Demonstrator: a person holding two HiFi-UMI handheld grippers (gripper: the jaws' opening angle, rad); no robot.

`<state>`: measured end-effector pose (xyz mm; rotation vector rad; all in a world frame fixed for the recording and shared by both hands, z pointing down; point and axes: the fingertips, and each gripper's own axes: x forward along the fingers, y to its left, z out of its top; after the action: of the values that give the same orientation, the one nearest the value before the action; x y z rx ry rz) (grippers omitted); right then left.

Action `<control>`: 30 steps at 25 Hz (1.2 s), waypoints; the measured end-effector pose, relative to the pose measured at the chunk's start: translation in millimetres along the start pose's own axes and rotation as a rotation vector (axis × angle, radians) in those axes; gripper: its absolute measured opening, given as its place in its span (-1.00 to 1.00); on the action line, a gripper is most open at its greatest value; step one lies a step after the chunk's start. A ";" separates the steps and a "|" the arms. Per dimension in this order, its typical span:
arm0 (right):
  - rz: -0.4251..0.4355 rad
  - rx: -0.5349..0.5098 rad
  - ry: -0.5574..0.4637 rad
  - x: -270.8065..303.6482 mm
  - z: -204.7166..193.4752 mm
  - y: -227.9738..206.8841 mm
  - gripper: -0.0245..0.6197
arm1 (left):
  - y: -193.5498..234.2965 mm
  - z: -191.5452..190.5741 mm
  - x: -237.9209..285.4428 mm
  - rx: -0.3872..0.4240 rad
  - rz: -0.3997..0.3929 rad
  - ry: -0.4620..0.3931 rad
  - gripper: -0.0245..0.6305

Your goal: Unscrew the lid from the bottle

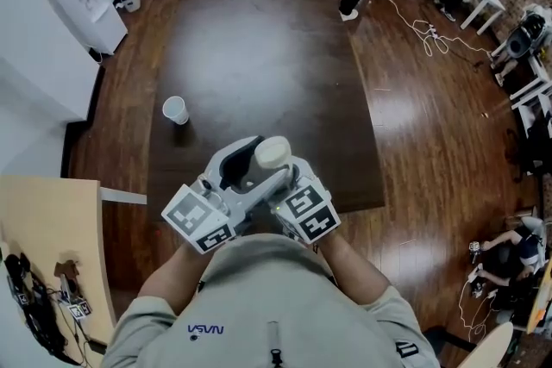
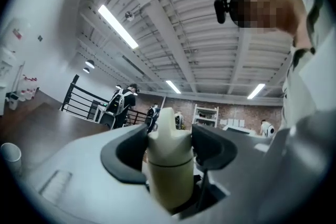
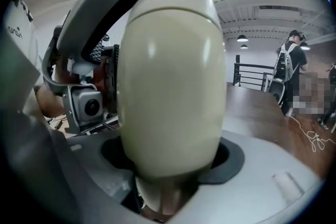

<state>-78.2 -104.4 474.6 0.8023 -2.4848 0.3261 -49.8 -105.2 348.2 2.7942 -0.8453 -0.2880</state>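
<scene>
I have the bottle [image 3: 170,76] up in the air, close to my chest and over the near edge of the table [image 1: 259,56]. My right gripper [image 3: 173,160] is clamped round its fat cream body. My left gripper [image 2: 169,139] pinches the lid [image 2: 167,128], with a dark pad against each shoulder just above the seam. The lid looks fully seated, so I judge the unscrewing is hardly begun. What worries me most is grip. The lid tapers to a spout, so the left pads could ride up and slide off when I twist. The body is smooth and rounded, so it could spin inside the right pads instead of the thread turning. If either pinch lets go, the bottle drops toward my lap or the table edge. I can't tell whether there is anything inside to spill. The cup [image 1: 175,109] stands well apart and is in no danger. I see no label or brand on the bottle. The only readable writing is on my shirt [image 1: 207,329], upside down from here, and it looks like NASA.
</scene>
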 end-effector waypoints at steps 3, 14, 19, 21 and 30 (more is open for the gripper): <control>-0.005 0.008 0.001 -0.2 -1.1 1.4 0.00 | -0.2 -1.6 -1.3 -0.011 0.006 -0.005 -0.11; 0.416 0.029 -0.101 -32.1 14.8 46.2 0.00 | -27.9 27.3 -13.2 -0.134 -0.292 -0.063 0.06; 0.833 -0.015 -0.109 -74.7 24.8 95.3 0.00 | -30.6 44.5 -33.7 -0.342 -0.520 -0.096 0.06; 0.992 -0.018 -0.090 -92.5 24.1 111.0 0.00 | -35.3 46.2 -38.7 -0.373 -0.609 -0.083 0.06; 1.359 0.054 -0.032 -119.3 21.6 145.0 0.00 | -60.8 30.7 -37.0 -0.363 -0.807 0.045 0.06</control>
<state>-90.2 60.3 382.8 -0.9954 -2.6500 0.7992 -55.7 -39.2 308.0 2.6204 0.3595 -0.4368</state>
